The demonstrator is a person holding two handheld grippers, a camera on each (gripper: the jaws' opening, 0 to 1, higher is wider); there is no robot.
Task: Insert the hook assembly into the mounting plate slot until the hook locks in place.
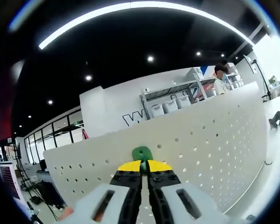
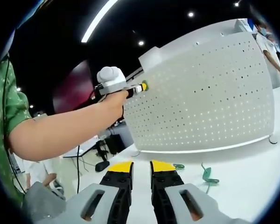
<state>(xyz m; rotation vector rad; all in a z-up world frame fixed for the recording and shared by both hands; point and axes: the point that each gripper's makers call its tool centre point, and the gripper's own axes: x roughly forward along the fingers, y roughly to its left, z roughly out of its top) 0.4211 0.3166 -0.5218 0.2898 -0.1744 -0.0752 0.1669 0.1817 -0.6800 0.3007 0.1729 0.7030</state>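
Most of the green hook (image 1: 142,153) is buried behind your left gripper (image 1: 144,169), whose jaws pinch it right against the white pegboard (image 1: 214,140), while your right gripper (image 2: 141,167) hangs slightly spread over the table (image 2: 252,172), near two loose green hooks (image 2: 208,175).

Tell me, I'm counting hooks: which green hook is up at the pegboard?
The green hook pinched in the left tool against the pegboard; the others lie on the table.

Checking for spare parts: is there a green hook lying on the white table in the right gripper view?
Yes, a green hook lies on the table below the pegboard, beyond the right gripper.
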